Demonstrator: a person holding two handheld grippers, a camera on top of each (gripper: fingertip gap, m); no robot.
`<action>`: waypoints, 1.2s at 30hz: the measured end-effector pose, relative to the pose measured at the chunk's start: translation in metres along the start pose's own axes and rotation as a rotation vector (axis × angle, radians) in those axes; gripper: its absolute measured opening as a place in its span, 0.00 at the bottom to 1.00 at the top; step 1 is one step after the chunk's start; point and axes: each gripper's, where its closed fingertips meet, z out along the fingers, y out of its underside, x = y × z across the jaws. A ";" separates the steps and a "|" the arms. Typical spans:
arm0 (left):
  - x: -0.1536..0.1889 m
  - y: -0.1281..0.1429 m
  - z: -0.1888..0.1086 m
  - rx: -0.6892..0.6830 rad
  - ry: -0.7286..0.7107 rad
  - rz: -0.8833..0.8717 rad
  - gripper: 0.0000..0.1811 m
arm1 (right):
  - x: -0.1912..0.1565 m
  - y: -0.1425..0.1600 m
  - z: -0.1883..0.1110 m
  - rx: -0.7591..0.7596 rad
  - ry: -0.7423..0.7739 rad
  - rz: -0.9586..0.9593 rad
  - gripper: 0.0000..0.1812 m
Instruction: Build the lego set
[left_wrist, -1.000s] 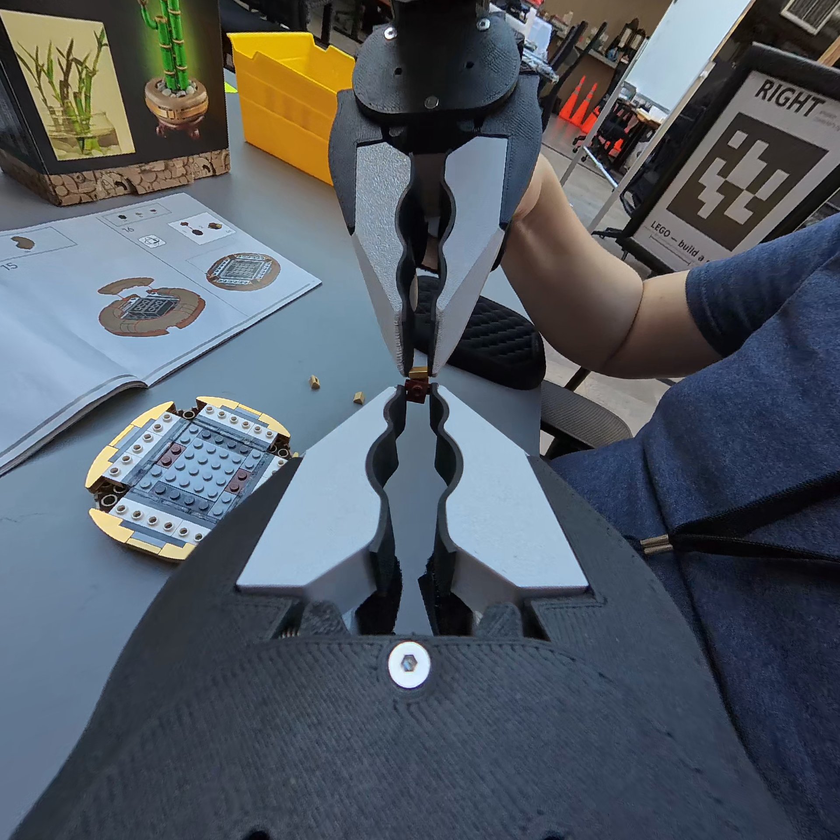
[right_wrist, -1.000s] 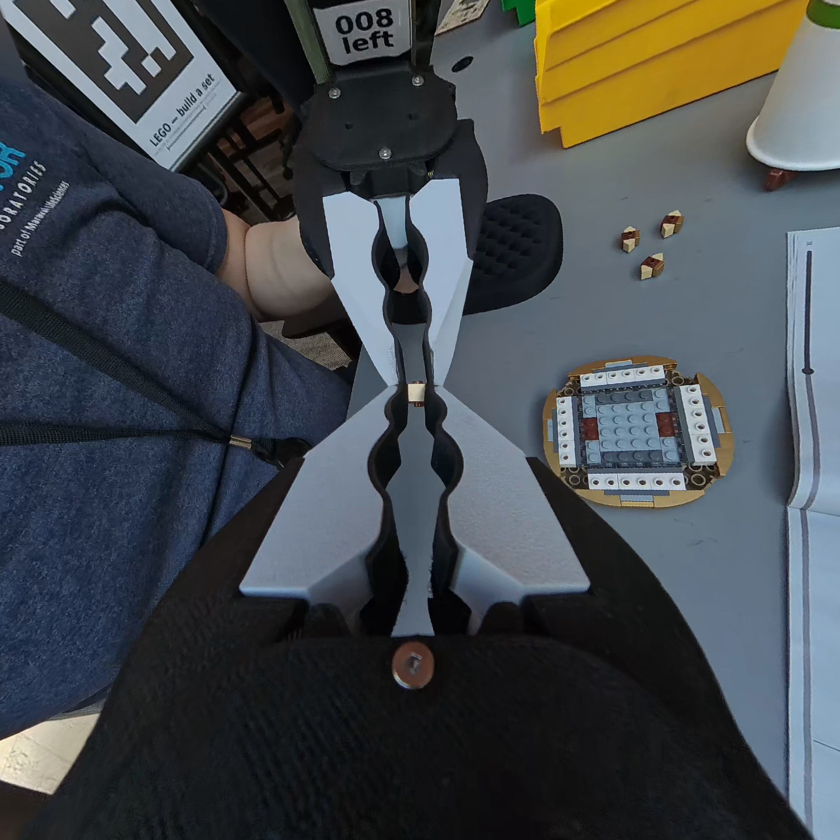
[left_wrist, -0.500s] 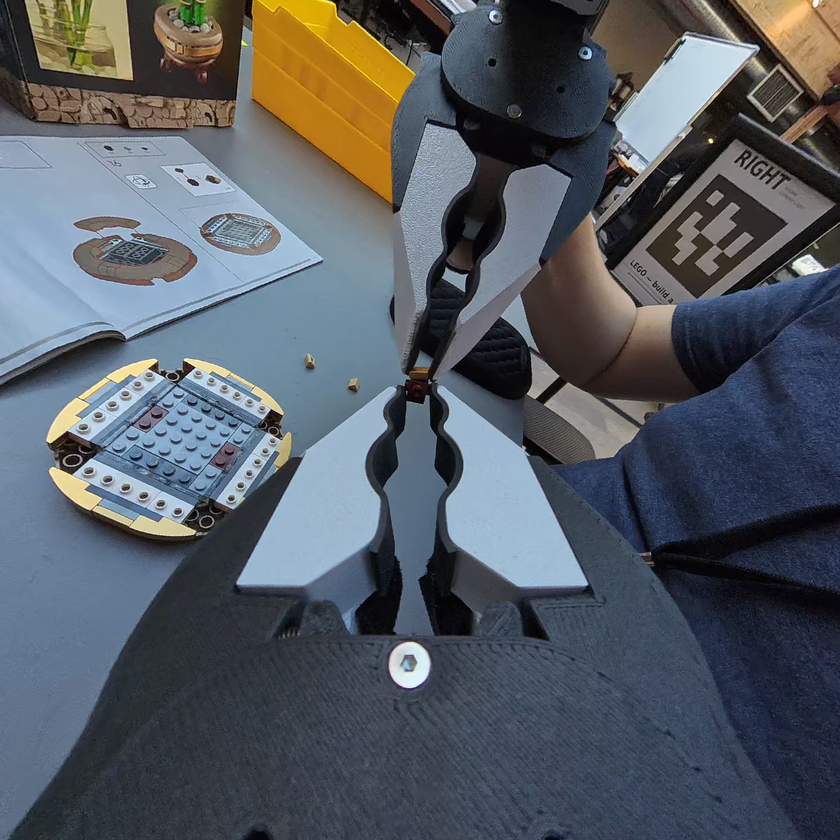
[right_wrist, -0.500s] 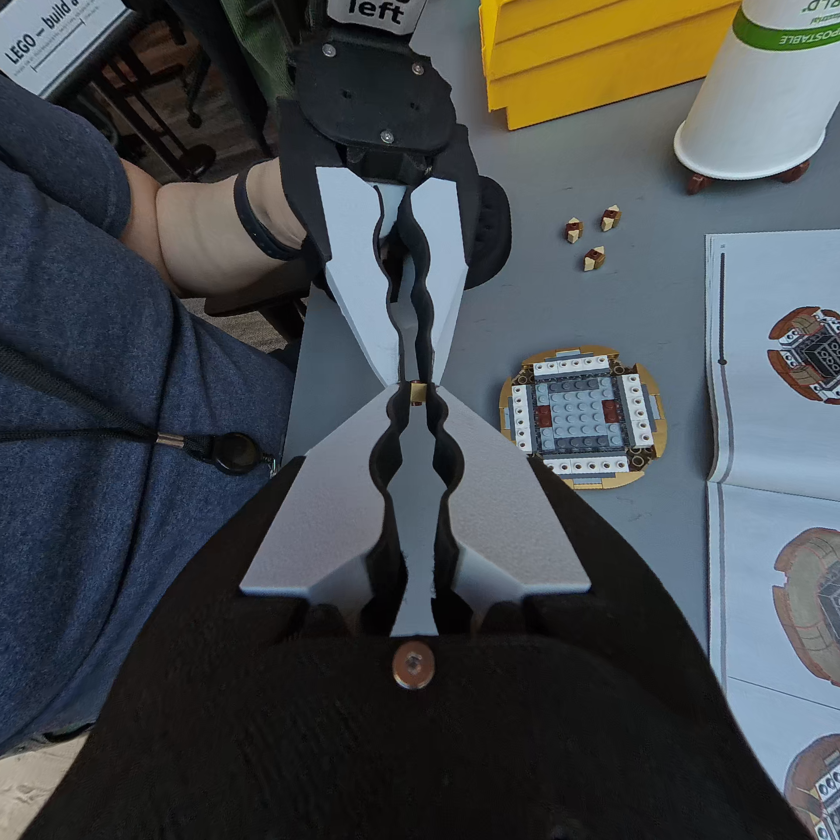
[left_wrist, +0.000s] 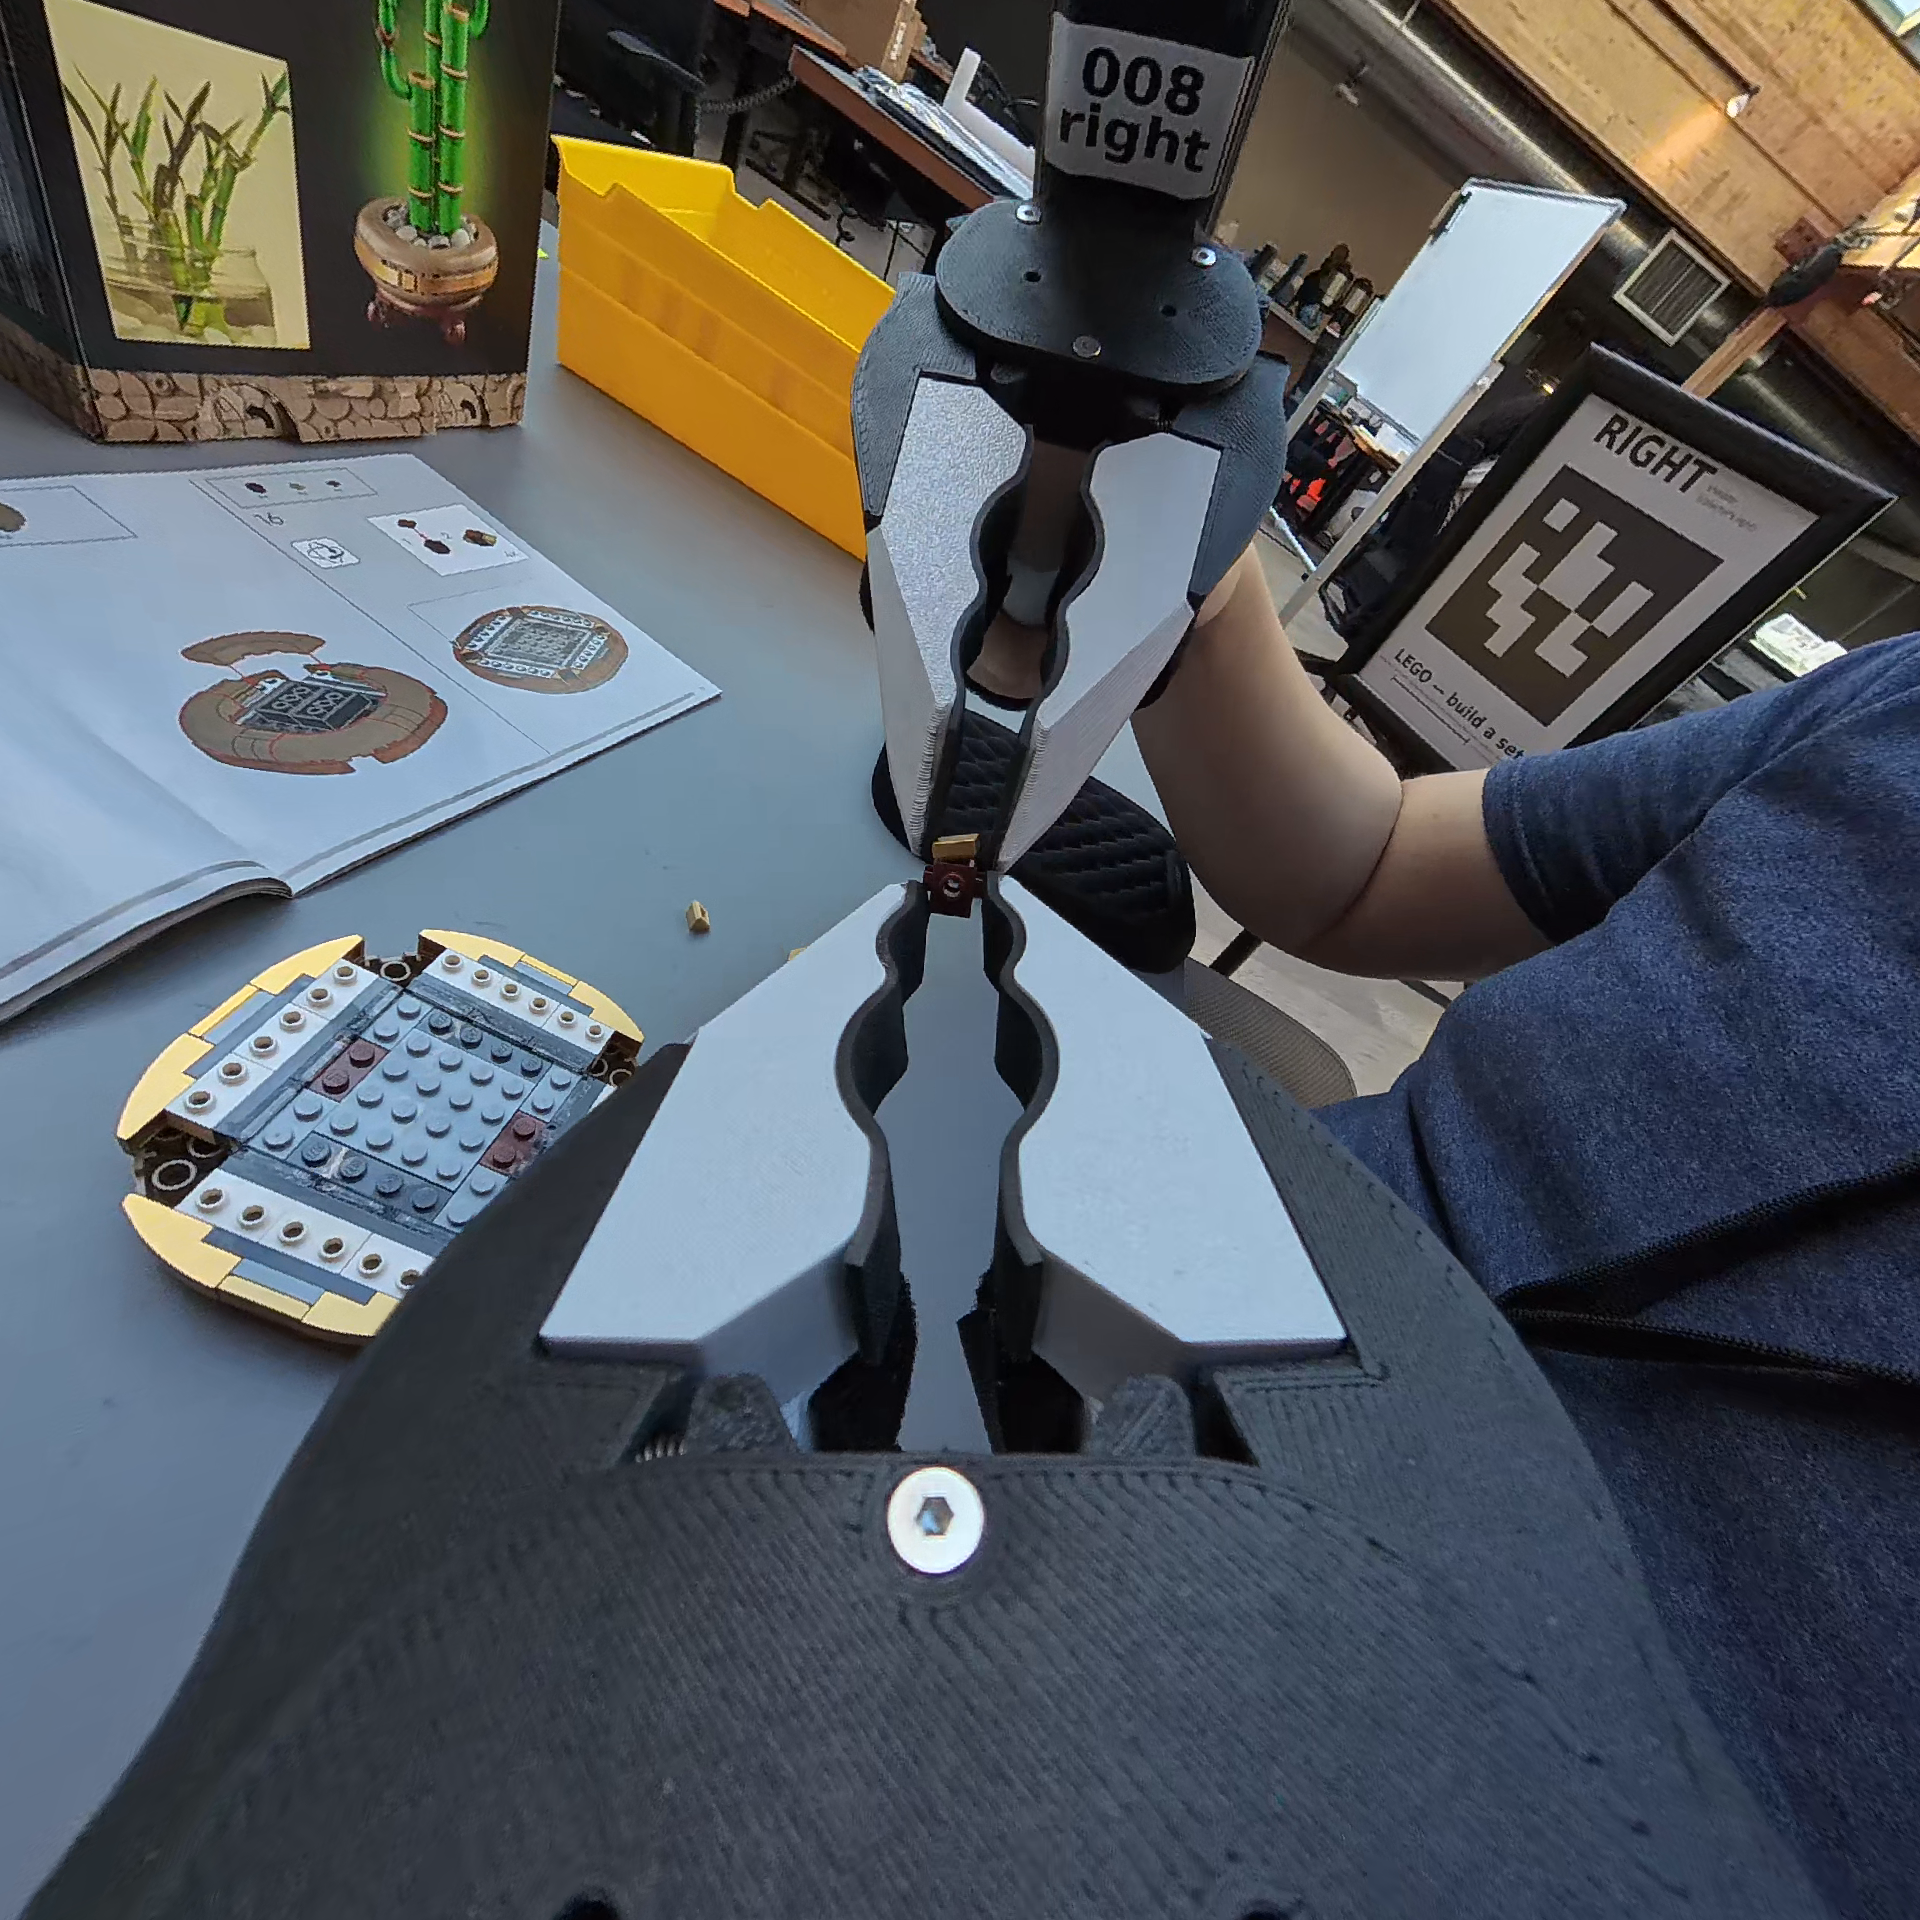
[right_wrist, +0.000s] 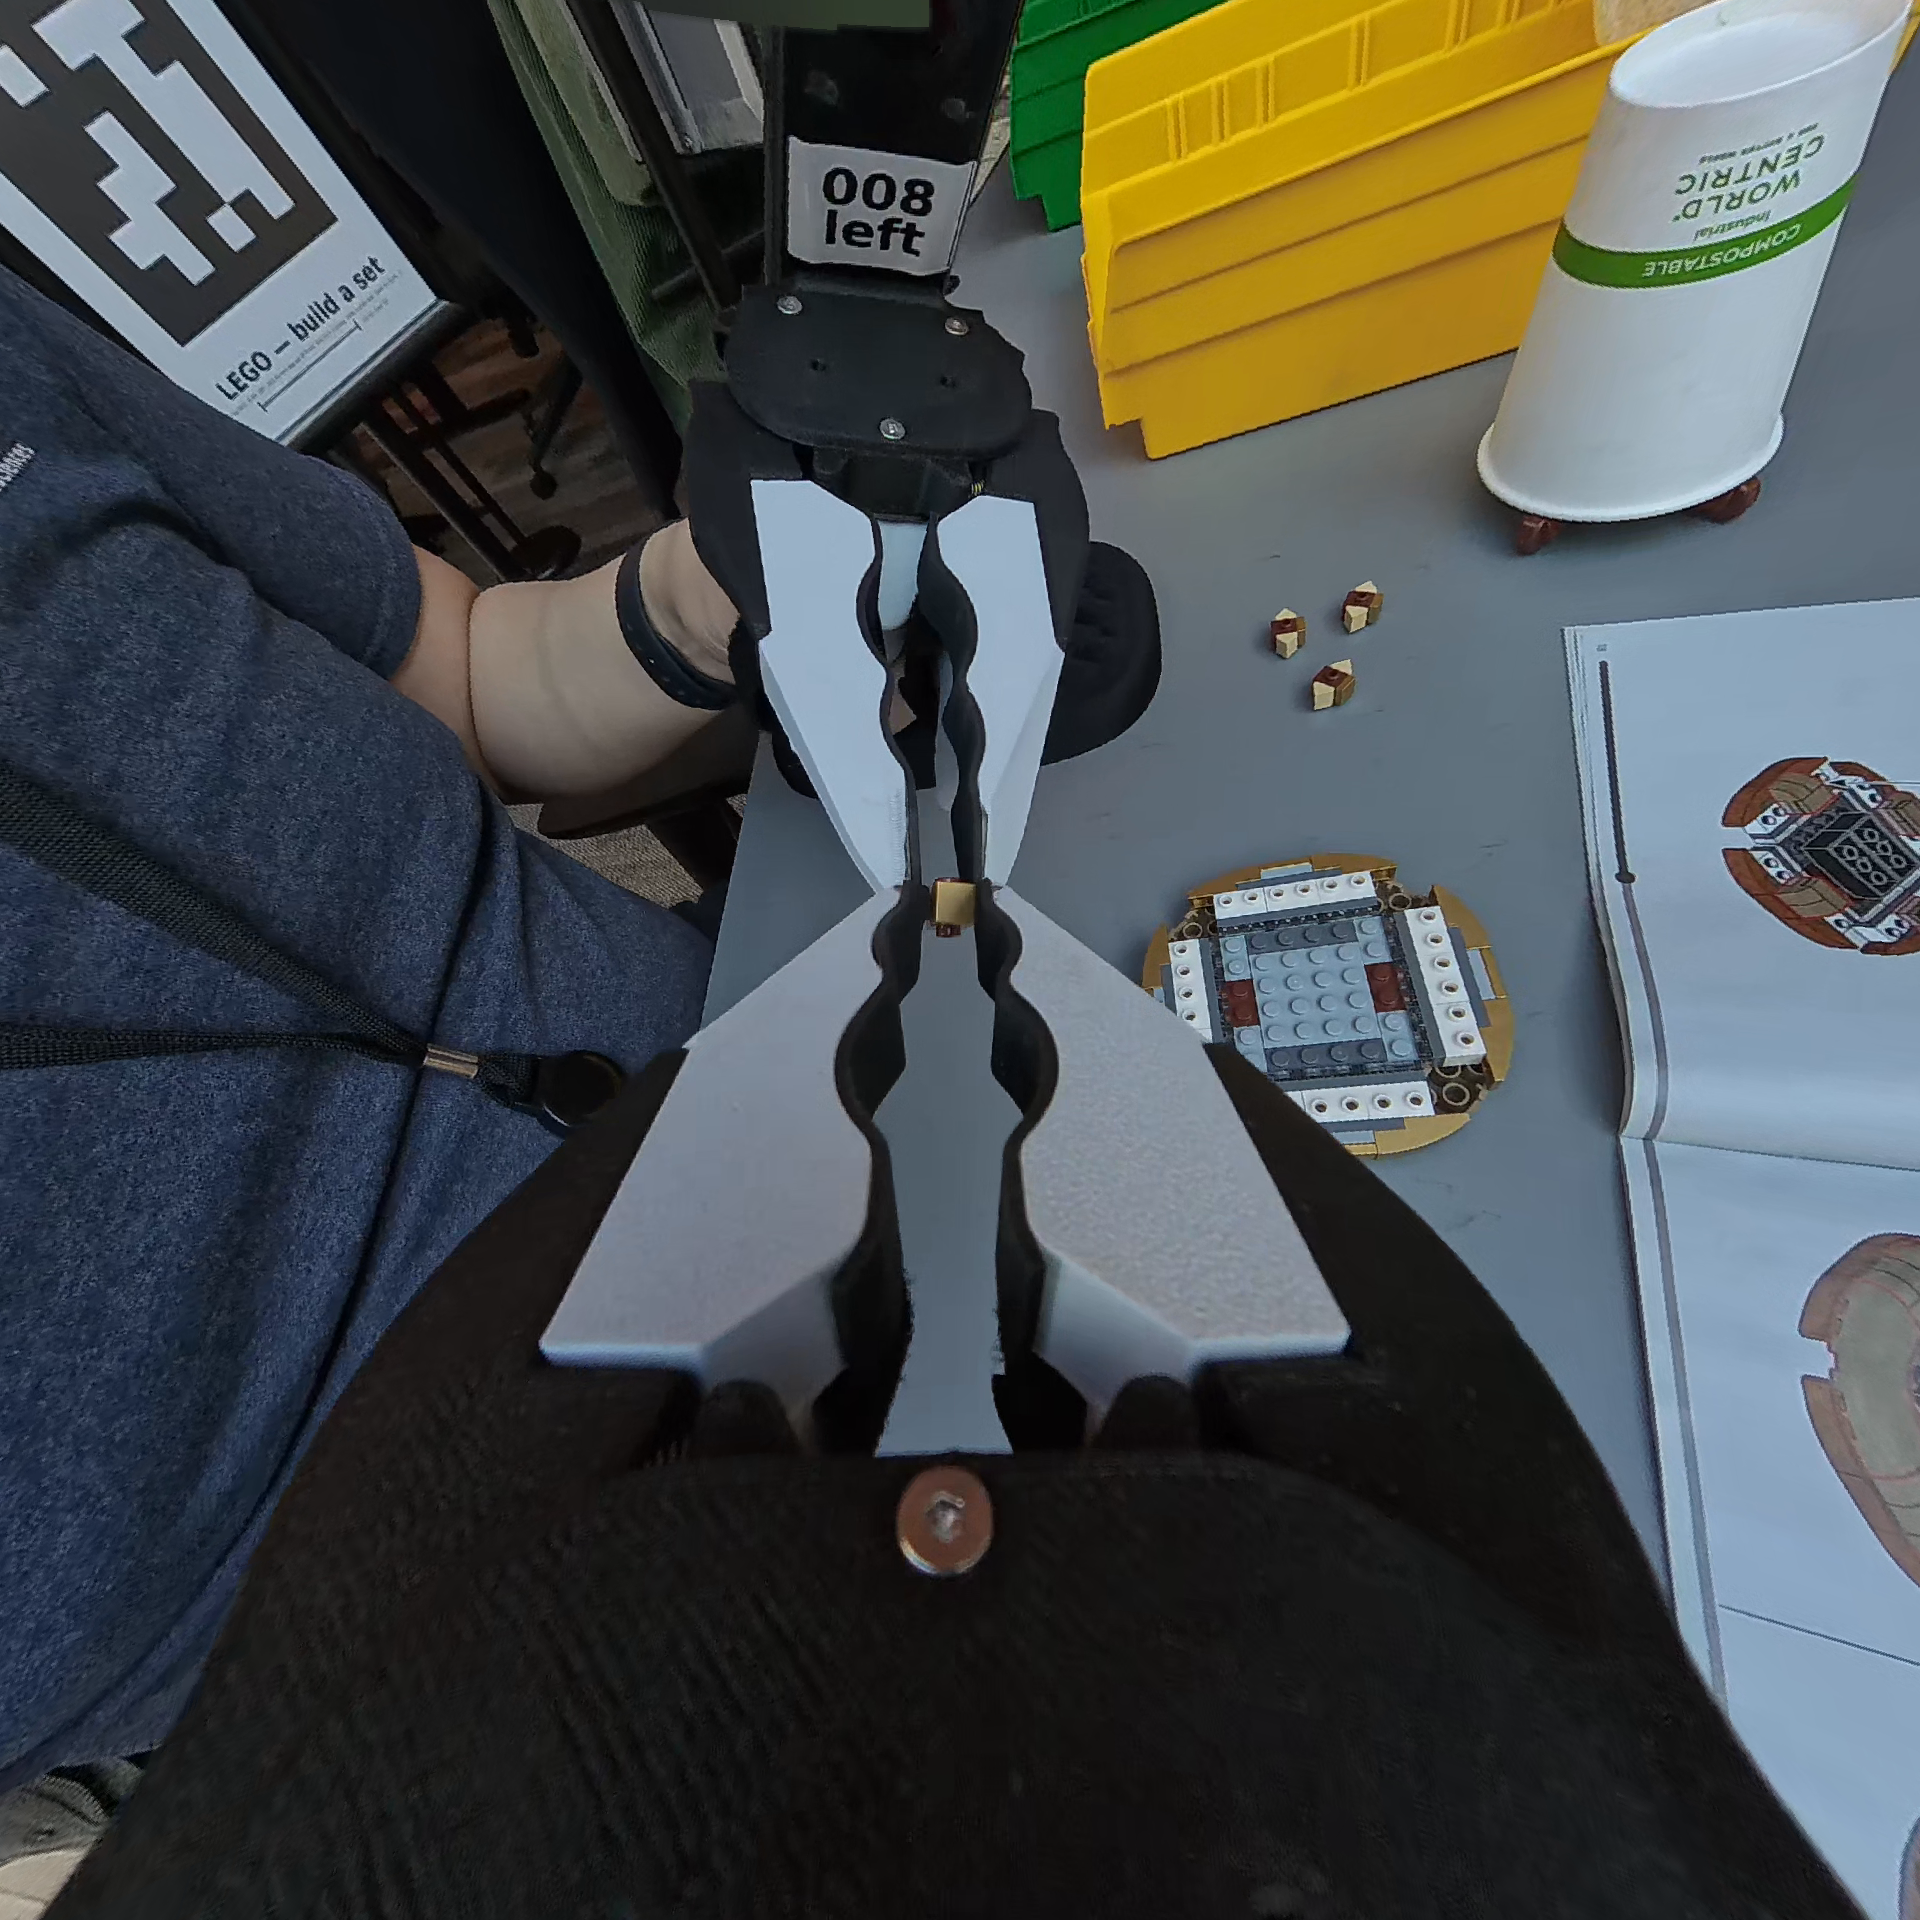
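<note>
Left gripper (left_wrist: 954, 896): my fingers pinch a small brown piece (left_wrist: 954, 891), held above the table's near edge.
Right gripper (right_wrist: 951, 902): my fingers pinch a small gold piece (right_wrist: 951, 902).
Meeting: the two grippers point tip to tip, and the gold piece (left_wrist: 954, 847) touches the top of the brown one.
Base (left_wrist: 364, 1112): a round build with gold rim, white strips and grey studs, flat on the grey table (left_wrist: 644, 831), well apart from both grippers.
Yellow bin (left_wrist: 717, 332): open top; I cannot tell what is in it.
Cup (right_wrist: 1683, 281): white paper cup, upside down, resting on small brown pieces (right_wrist: 1538, 532) at its rim.
Booklet (left_wrist: 260, 644): open beside the base.
Only in the left view: the set's box (left_wrist: 281, 197) behind the booklet, and one loose gold bit (left_wrist: 697, 915) on the table.
Only in the right view: the cup, a green bin (right_wrist: 1049, 125) behind the yellow one (right_wrist: 1299, 229), and three brown-and-tan pieces (right_wrist: 1325, 644) lying near the base (right_wrist: 1330, 997).
</note>
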 end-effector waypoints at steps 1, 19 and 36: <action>0.001 0.000 0.000 0.001 0.003 -0.002 0.05 | -0.001 0.000 0.000 0.005 -0.007 0.004 0.05; 0.013 -0.031 -0.017 0.230 0.248 -0.313 0.04 | 0.002 -0.021 0.004 0.107 0.512 -0.805 0.24; 0.023 -0.031 -0.014 0.231 0.357 -0.442 0.05 | -0.006 -0.031 0.005 0.147 0.576 -0.866 0.11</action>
